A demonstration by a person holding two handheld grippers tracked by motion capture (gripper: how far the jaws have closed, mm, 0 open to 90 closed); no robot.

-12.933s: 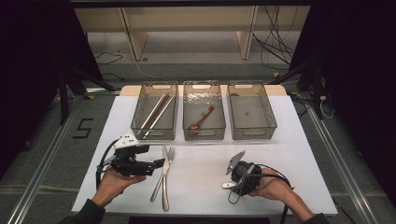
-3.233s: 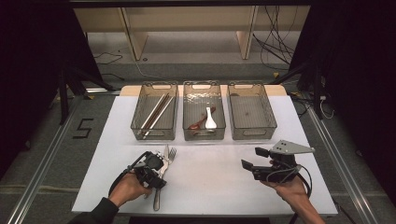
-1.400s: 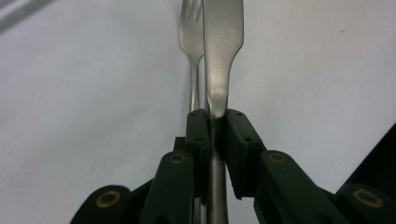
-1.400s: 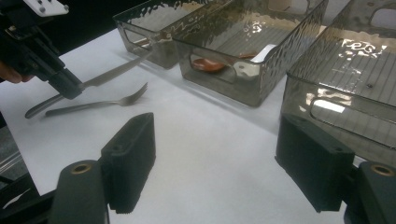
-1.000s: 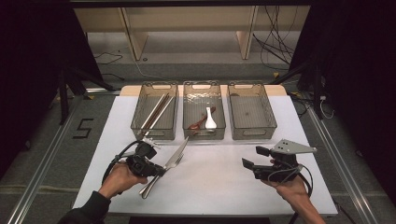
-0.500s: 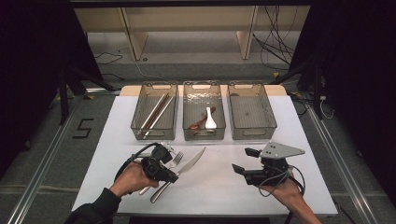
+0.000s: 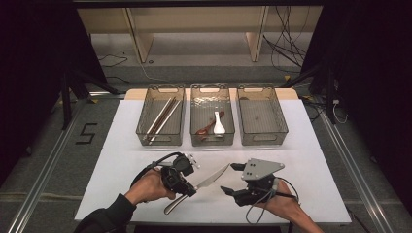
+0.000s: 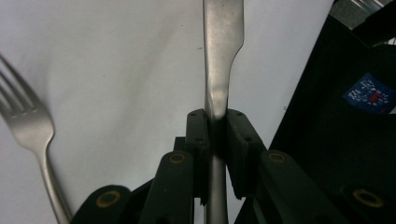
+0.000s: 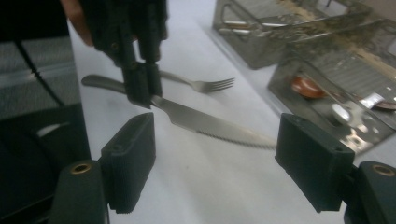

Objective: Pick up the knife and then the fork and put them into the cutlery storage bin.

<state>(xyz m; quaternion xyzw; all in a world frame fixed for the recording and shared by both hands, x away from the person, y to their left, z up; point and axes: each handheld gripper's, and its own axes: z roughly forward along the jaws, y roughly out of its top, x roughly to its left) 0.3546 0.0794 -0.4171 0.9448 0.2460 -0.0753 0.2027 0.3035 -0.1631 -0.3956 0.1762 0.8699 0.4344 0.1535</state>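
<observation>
Left tool (image 7: 187, 183) is clamped on a table knife (image 7: 210, 178), its jaws pinching the neck where handle meets blade, as the left tool view shows close up (image 8: 216, 116). The knife is held low over the white counter (image 7: 316, 160), blade pointing toward the right tool (image 7: 232, 178), handle trailing back past the left hand (image 7: 148, 187).

Right tool stands wide open and holds nothing; seen along its jaws, the serrated blade (image 9: 210, 123) reaches across the gap between them without touching either.

As for handling, I judge the knife to be stiff, fairly light and slick, being polished metal; a narrow pinch could let it swivel. The flat of the blade or the neck looks the safest place to take it, pads on the broad faces rather than the toothed edge.

A fork (image 7: 175, 204) lies on the counter just beside the left tool. Three clear bins stand farther back; the right bin (image 7: 262, 116) is empty.
</observation>
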